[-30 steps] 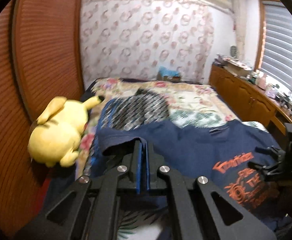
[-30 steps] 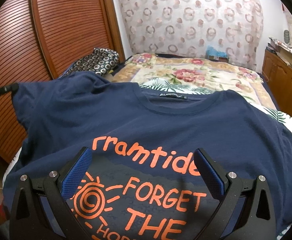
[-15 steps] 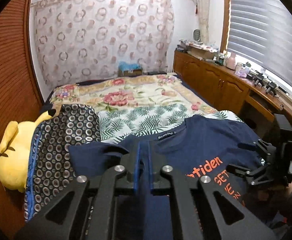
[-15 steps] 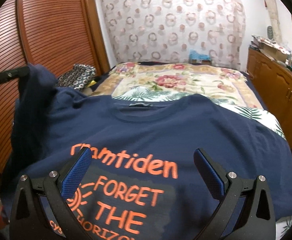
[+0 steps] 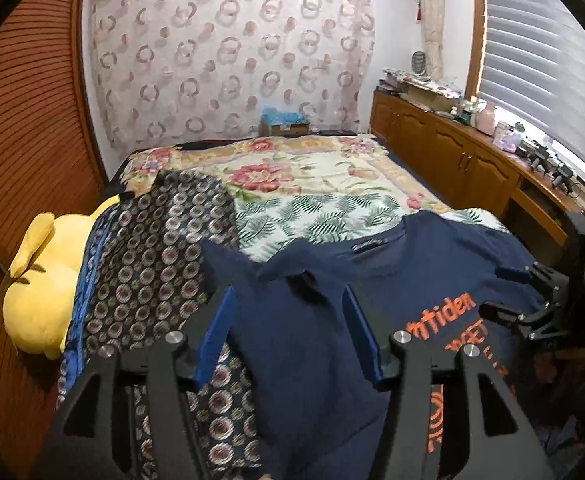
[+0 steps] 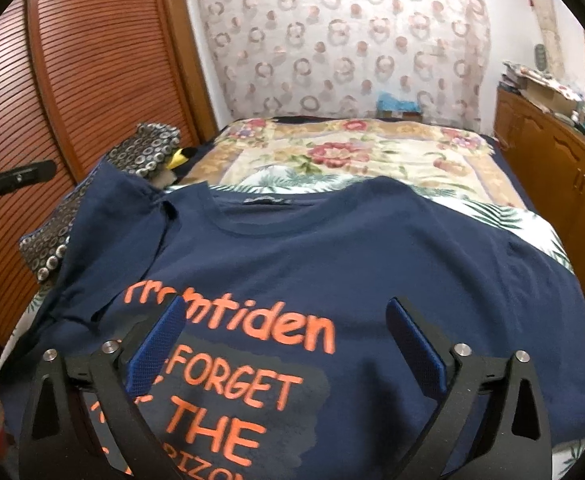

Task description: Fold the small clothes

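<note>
The room was a bedroom with one bed [image 5: 324, 184] under a floral and fern-print cover, a wall hung with ring-patterned fabric [image 5: 232, 56] behind it, slatted wooden doors [image 6: 92, 72] along one side and a long wooden cabinet [image 5: 452, 160] under a window with one slatted blind [image 5: 544, 60] along the other. One navy T-shirt [image 6: 332, 248] lay face up across the near part of the bed, collar toward the far wall, its orange lettering reading "FORGET THE" beneath a partly covered upper word. The shirt's sleeve [image 5: 284, 320] on the wardrobe side was folded in over the body of the garment and lay rumpled. Beside the shirt, on that same side, was one dark cloth with a circle pattern [image 5: 160, 264], and next to it one yellow plush toy [image 5: 40, 288] rested against the slatted door. One small box with something blue [image 5: 284, 120] in it sat at the far end of the bed. Two grippers were in view. The left gripper [image 5: 288, 332] hovered over the folded sleeve with its two blue-padded fingers spread apart and nothing between them. The right gripper [image 6: 288, 344] hung over the printed chest of the shirt, its two fingers also spread wide with only the lettering showing in the gap; from the left wrist view it appeared at the far edge of the shirt [image 5: 532, 312]. The cabinet top carried a scatter of small items too blurred to count.
</note>
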Demonstrator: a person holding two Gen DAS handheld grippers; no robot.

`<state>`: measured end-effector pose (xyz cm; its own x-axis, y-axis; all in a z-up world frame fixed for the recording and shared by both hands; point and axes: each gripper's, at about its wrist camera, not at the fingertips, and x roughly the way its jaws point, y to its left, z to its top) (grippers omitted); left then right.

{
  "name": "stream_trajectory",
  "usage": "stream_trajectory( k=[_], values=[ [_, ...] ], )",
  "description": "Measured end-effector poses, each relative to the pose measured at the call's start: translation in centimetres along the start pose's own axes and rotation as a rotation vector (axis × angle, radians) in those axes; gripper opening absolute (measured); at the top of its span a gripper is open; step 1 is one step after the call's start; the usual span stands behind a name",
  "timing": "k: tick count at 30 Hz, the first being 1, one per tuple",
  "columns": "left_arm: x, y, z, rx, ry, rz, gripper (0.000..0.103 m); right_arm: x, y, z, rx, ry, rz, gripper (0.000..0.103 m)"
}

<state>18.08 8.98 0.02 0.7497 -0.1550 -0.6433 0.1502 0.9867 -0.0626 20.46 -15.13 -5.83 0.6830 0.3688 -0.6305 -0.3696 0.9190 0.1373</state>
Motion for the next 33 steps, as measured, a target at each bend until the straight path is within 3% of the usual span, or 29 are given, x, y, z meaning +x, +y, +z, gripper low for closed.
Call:
stream_trajectory(
  k=[6,13,22,33],
  values=[
    [0.5,-0.2,-1.7,-0.009,0.024,-0.015,0.055,-0.2,0.5,0.4,-0.019,-0.005,0.011,0.100],
    [3.2,-2.4,-3.7,0.007,0.084,-0.067,0.055,-1.5,-1.8,0.1,0.008,-0.008,-0.051,0.097],
    [6.5,-6.1,-5.6,0.063,0.175,-0.105,0.055,-4.9,-8.8,-2.5,0.104,0.006,-0.206,0.094],
    [8.3,-7.5,-6.4,0.107,0.211,-0.104,0.055,-10.1,-17.2,-6.3,0.224,0.047,-0.390,0.089]
  ],
)
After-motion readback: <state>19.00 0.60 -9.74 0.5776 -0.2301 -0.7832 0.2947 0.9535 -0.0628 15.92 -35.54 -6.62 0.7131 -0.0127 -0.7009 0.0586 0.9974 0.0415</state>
